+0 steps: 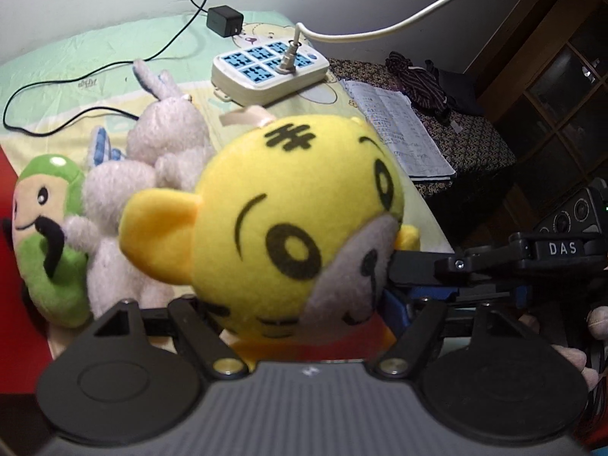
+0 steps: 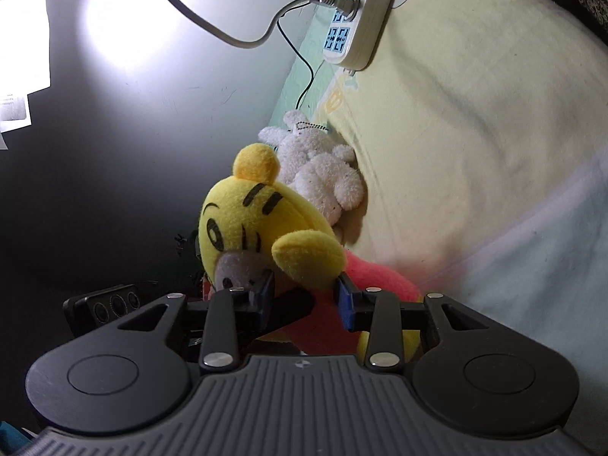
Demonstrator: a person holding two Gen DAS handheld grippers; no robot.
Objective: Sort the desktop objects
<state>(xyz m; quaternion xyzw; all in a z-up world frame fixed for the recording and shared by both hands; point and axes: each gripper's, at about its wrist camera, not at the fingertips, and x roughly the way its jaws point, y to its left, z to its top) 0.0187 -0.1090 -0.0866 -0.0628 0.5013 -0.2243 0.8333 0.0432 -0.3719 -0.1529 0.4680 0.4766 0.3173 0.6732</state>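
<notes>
The yellow tiger toy (image 1: pixel 288 224) fills the middle of the left wrist view, very close to the camera. Its round head with black stripes and a grey muzzle sits above the left gripper (image 1: pixel 304 326), and its red and yellow body goes down between the two arms of this gripper. The fingertips of the left gripper are hidden behind the toy, so I cannot tell if its jaws are clenched or released.

The right gripper (image 2: pixel 304 298) is seen clearly in the right wrist view. Its jaws, with blue pads (image 2: pixel 346 302), are clenched on the yellow arm of the tiger toy, just below the head, and the red body of the toy lies near behind. In the left wrist view this same gripper comes in from the right side, touching the toy beside the muzzle.

To the left of the tiger, a white rabbit toy (image 1: pixel 159 152) lies on the surface (image 2: pixel 475 121), which has a pale yellow and green cloth. Further left, a green toy with a moustache (image 1: pixel 45 235) rests against the rabbit. At the far side stands a white power strip (image 1: pixel 266 68) with blue sockets, with a white cable (image 1: pixel 399 22) plugged in. A black adapter (image 1: pixel 225 21) with a thin black wire is at the far side, near the wall. On the right of the surface, an open notebook (image 1: pixel 399 129) lies on a dark patterned cloth.
</notes>
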